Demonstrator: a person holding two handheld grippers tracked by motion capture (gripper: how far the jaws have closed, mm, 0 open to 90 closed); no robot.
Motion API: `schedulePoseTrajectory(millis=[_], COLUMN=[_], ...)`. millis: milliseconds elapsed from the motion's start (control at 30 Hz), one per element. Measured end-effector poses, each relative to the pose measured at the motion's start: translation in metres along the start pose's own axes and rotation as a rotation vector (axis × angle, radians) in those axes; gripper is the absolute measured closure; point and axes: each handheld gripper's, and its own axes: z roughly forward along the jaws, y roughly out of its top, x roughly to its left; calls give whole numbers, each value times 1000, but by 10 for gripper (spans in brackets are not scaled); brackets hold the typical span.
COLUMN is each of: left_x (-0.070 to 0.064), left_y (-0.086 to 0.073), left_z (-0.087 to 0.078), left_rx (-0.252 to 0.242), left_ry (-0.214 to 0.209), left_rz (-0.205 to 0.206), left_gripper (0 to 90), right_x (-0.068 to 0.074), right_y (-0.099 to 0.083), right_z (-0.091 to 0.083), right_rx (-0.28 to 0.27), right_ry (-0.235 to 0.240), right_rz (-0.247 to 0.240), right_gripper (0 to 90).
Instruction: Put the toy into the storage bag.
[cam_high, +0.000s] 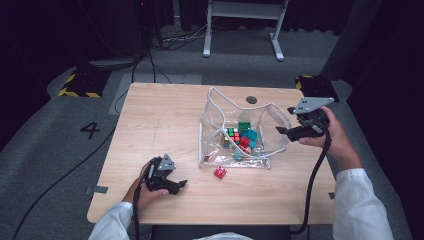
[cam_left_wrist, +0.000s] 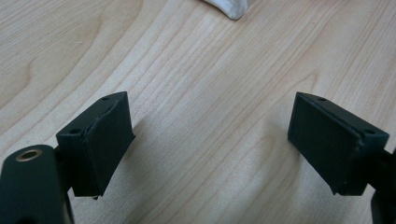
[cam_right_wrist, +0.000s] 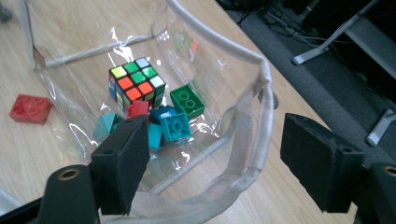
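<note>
Dark curtains and grey carpet surround a pale wooden table (cam_high: 165, 125) seen from the high view. A clear plastic bag (cam_high: 220, 120) stands open near the table's middle, toward the far edge, holding a puzzle cube (cam_high: 232, 134) and coloured bricks; one red brick (cam_high: 220, 172) lies outside, just beside the bag's near side, probably the next piece to go in. The left gripper (cam_high: 181, 185) rests low near the front edge, well apart from the red brick, jaws apart and empty. The right gripper (cam_high: 283, 131) hovers at the bag's right rim, likely ready to steady the opening. From the left gripper view, both black jaws stand widely spread over bare wood, touching nothing, with a white corner of the bag (cam_left_wrist: 229, 8) at the top. From the right gripper view, the jaws are spread wide on either side of the bag's white-edged rim (cam_right_wrist: 264, 112), not yet pinching it; inside lie the puzzle cube (cam_right_wrist: 136, 84), a green brick (cam_right_wrist: 187, 101) and teal bricks (cam_right_wrist: 173, 125), with the red brick (cam_right_wrist: 30, 108) outside on the wood.
</note>
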Motion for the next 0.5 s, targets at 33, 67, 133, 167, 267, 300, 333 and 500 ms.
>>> schedulePoseTrajectory(millis=[33, 67, 133, 167, 267, 300, 333, 500], left_x=[0, 0, 0, 0, 0, 0, 0, 0], left_y=[0, 0, 0, 0, 0, 0, 0, 0], left_z=[0, 0, 0, 0, 0, 0, 0, 0], left_rx=[1, 0, 2, 2, 0, 1, 0, 2], left_ry=[-1, 0, -1, -1, 0, 0, 0, -1], left_rz=[2, 0, 2, 2, 0, 0, 0, 2], left_gripper=[140, 140, 140, 140, 140, 140, 140, 140], right_x=[0, 0, 1, 0, 0, 1, 1, 3], right_y=[-1, -2, -4, -6, -11, -13, -15, -25], right_z=[-2, -3, -7, -10, -17, -19, -21, -33], right_rx=[-5, -11, -22, -26, -43, -52, -56, -91], right_ry=[-1, 2, -7, -9, -15, -18, -19, -29], right_rz=[2, 1, 1, 2, 15, 24, 24, 47], right_gripper=[240, 240, 240, 241, 243, 244, 245, 248])
